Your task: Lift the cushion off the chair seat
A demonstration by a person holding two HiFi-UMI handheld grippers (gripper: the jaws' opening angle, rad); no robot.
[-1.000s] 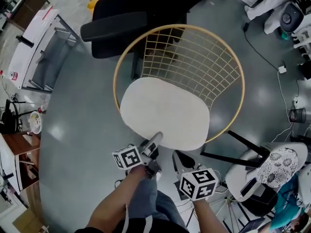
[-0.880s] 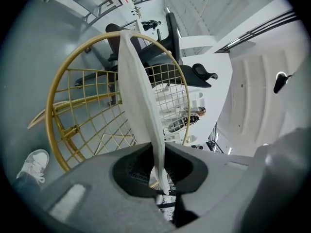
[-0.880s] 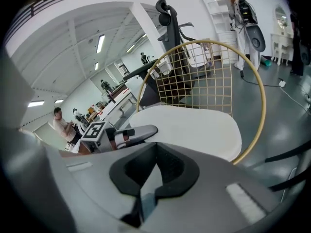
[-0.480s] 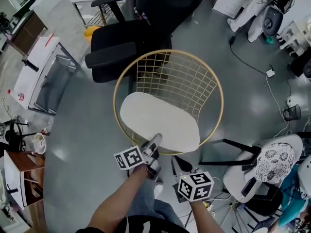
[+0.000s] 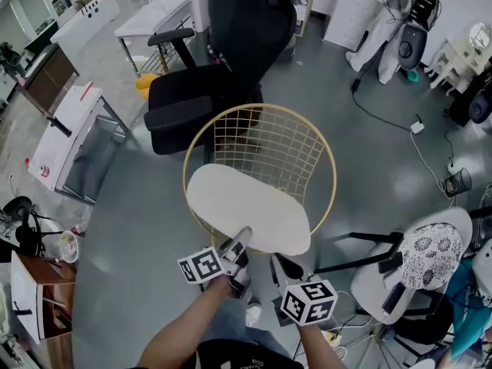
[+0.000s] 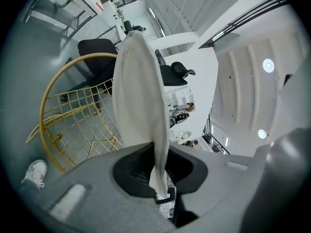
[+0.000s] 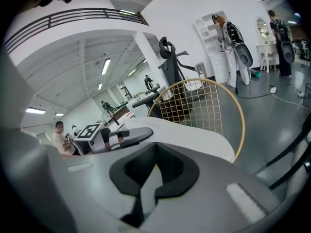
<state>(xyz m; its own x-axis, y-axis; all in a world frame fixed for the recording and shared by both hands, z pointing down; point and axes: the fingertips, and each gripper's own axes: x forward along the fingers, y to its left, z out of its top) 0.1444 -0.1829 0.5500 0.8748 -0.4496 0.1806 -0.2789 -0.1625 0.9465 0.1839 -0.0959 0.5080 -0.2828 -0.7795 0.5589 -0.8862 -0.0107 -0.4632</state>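
Observation:
A white oval cushion [image 5: 246, 206] lies over the seat of a gold wire chair [image 5: 265, 141] in the head view. My left gripper [image 5: 240, 243] is shut on the cushion's near edge. In the left gripper view the cushion [image 6: 141, 91] stands edge-on and runs down into the pinch of that gripper [image 6: 159, 181]. My right gripper [image 5: 286, 266] sits at the near right edge. In the right gripper view the cushion [image 7: 194, 135] spreads just beyond this gripper [image 7: 146, 183], and a pale strip of it is caught between the closed jaws.
A black office chair [image 5: 207, 91] stands right behind the wire chair. A white trolley [image 5: 65, 129] is at the left. A white chair with a patterned pad [image 5: 430, 256] and black legs [image 5: 361, 241] is at the right. My shoe [image 5: 252, 312] is below.
Both grippers have risen with the cushion's near edge in their grip. The head view now takes in more of the room, so the chair looks smaller.

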